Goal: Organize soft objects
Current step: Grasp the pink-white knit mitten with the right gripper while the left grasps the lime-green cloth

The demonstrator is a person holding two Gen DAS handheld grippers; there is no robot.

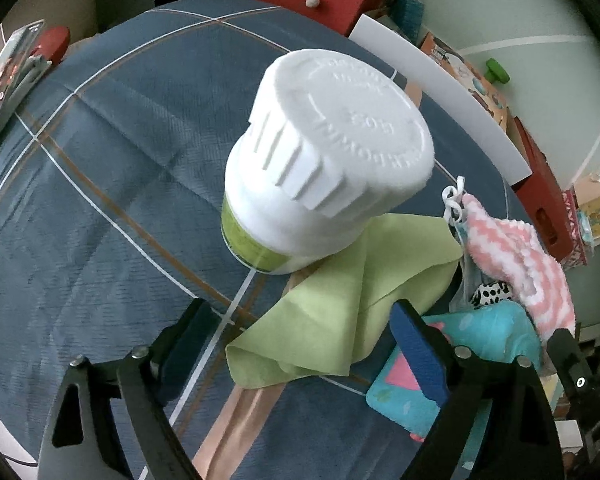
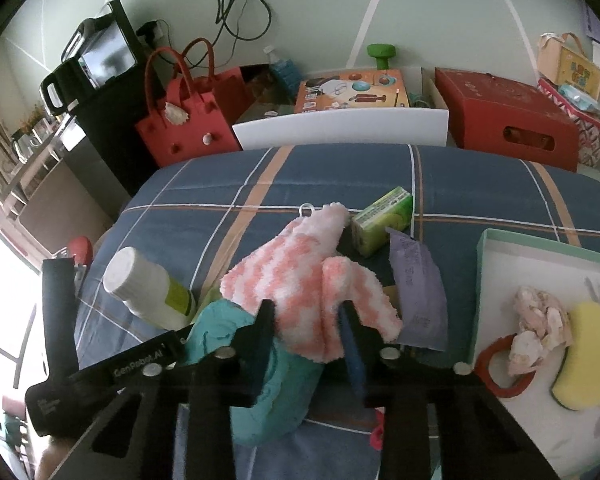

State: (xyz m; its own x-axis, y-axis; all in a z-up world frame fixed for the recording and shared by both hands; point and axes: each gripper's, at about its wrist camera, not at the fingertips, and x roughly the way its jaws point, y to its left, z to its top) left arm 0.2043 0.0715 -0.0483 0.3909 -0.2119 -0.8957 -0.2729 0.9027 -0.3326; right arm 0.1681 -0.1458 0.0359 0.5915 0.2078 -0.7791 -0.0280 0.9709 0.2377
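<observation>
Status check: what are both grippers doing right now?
Right gripper shut on pink-and-white cloth. Left gripper open above green cloth. White bottle close by.

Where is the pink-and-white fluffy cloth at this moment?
In the right wrist view, the pink-and-white fluffy cloth sits centre frame, pinched by the right gripper, over the teal cloth, between the white bottle and the purple packet.
</observation>
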